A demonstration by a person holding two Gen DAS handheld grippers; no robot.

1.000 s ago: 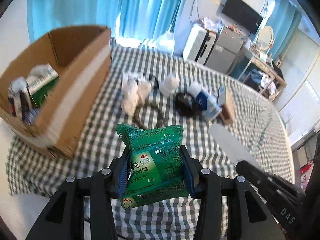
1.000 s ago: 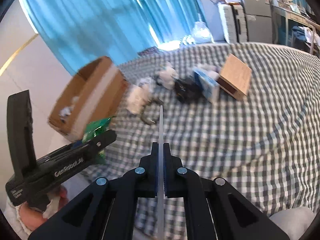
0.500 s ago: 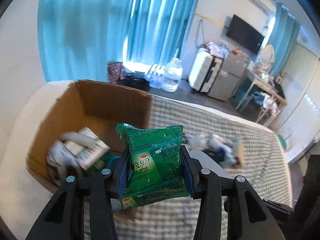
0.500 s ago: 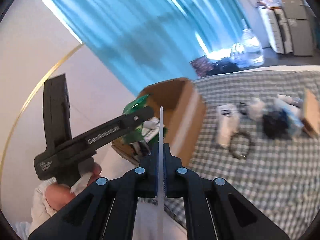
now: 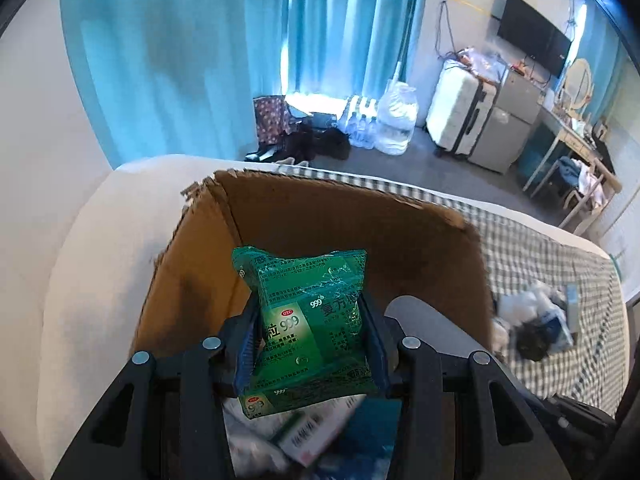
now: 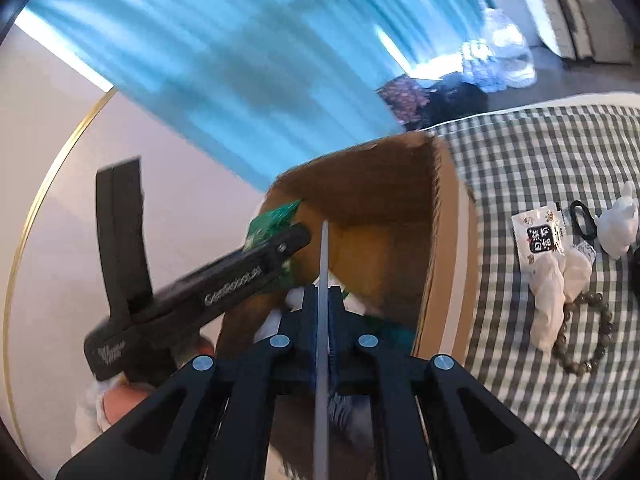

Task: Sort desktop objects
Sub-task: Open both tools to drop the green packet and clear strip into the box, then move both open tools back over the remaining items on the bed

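My left gripper [image 5: 310, 344] is shut on a green medicine packet [image 5: 308, 320] and holds it over the open cardboard box [image 5: 360, 216]. The right wrist view shows that gripper [image 6: 280, 248] and the packet [image 6: 272, 220] at the box's left wall. My right gripper [image 6: 323, 300] points into the box [image 6: 444, 216]. A thin flat grey strip [image 6: 325, 248] stands edge-on between its jaws. Those jaws are opening, and a sliver of blue pad shows beside the strip. The strip's rounded end [image 5: 424, 320] appears right of the packet.
Medicine boxes and wrappers [image 5: 316, 432] lie in the box's bottom. On the checked cloth [image 6: 520, 152] to the right lie a white sachet [image 6: 540, 232], white pouches [image 6: 552, 292], a black ring [image 6: 582, 220] and a bead bracelet [image 6: 588, 344]. A hand [image 6: 120, 400] holds the left gripper.
Both grippers swung left from above the checked cloth to above the cardboard box, carrying the packet and the strip. The right jaws have parted slightly around the strip.
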